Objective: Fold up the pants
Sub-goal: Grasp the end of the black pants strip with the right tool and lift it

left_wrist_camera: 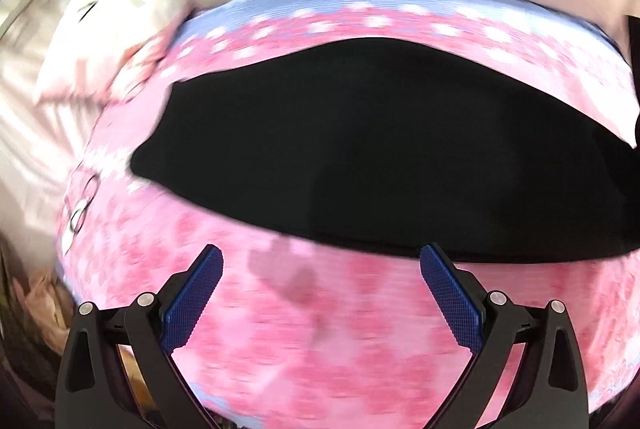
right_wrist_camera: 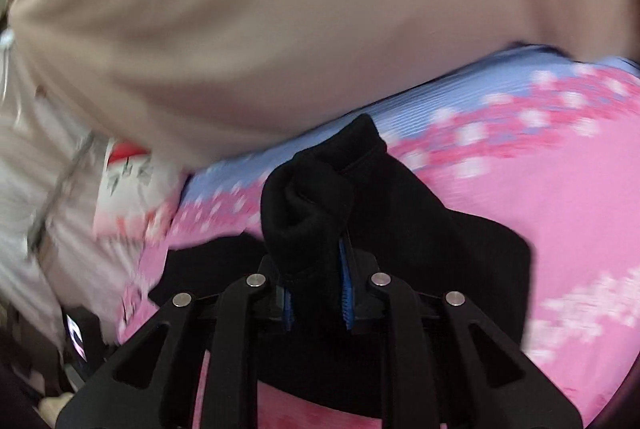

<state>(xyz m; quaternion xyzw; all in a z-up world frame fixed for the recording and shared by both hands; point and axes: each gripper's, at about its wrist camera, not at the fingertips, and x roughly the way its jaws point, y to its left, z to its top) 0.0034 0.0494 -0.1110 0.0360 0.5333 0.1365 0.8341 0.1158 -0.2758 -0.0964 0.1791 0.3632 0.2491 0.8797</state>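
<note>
pink floral bedspread (left_wrist_camera: 320, 329) covers the bed, black pants (left_wrist_camera: 380, 149) spread across it. left gripper (left_wrist_camera: 320, 269) jaws wide apart, empty, above the spread. right gripper (right_wrist_camera: 316, 257) clamped on a bunched pants edge, lifted. both views blurred.

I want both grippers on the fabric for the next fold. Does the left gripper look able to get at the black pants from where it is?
Probably yes. The left gripper is open with nothing between its fingers, and the near edge of the black pants lies flat on the pink blanket just ahead, with nothing in the way.
</note>
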